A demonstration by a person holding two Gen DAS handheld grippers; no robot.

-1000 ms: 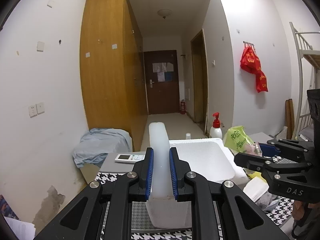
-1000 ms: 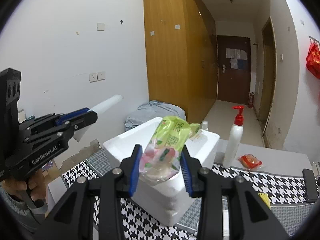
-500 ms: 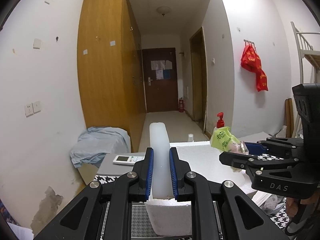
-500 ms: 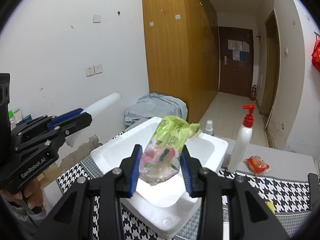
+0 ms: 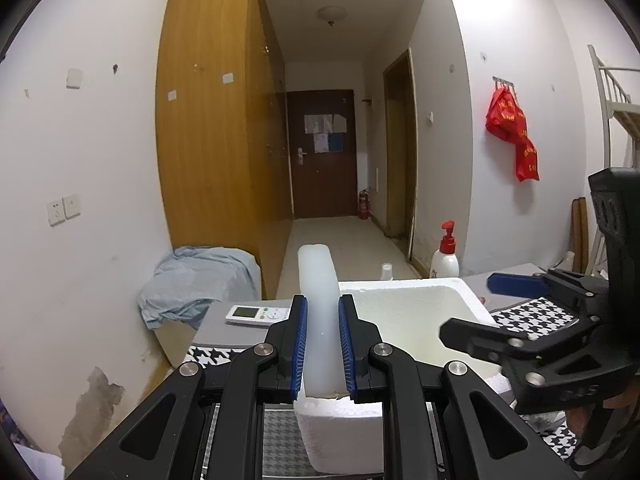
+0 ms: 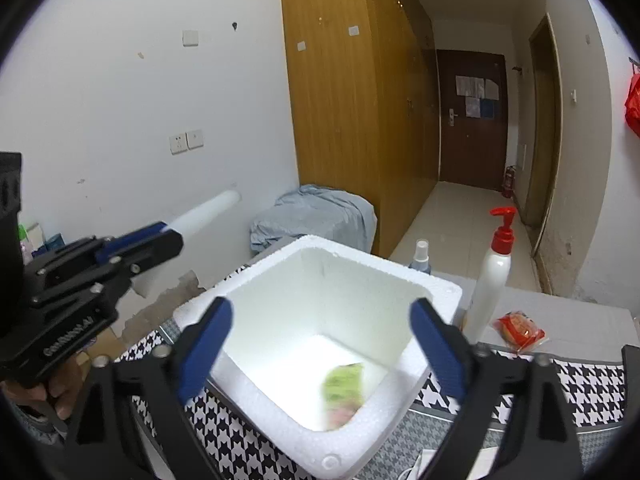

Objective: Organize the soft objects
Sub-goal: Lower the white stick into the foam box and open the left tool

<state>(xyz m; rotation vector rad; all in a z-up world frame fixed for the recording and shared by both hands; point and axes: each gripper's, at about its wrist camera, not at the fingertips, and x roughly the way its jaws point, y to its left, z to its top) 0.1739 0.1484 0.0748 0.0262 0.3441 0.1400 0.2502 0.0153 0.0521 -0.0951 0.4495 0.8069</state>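
Observation:
My left gripper (image 5: 322,316) is shut on a white foam tube (image 5: 318,280) that sticks out forward and upward past the pads. It hovers at the near left corner of a white foam box (image 5: 400,284). In the right wrist view, the left gripper (image 6: 160,236) and its foam tube (image 6: 208,210) sit left of the box. My right gripper (image 6: 320,320) hangs above the foam box (image 6: 384,268), its jaws opening wide with nothing between them. A green snack packet (image 6: 344,388), blurred, is down inside the box below them. The right gripper (image 5: 484,308) also shows from the side.
A white pump bottle with a red top (image 6: 492,280), a small spray bottle (image 6: 422,258) and a red packet (image 6: 520,330) stand right of the box. A remote control (image 5: 256,314) lies at the far left. A houndstooth cloth (image 6: 592,384) covers the table. A grey-blue cloth heap (image 6: 316,216) lies beyond.
The right jaws have spread wide and let go of the green packet, which has dropped into the foam box. The left gripper still holds the tube, almost unmoved.

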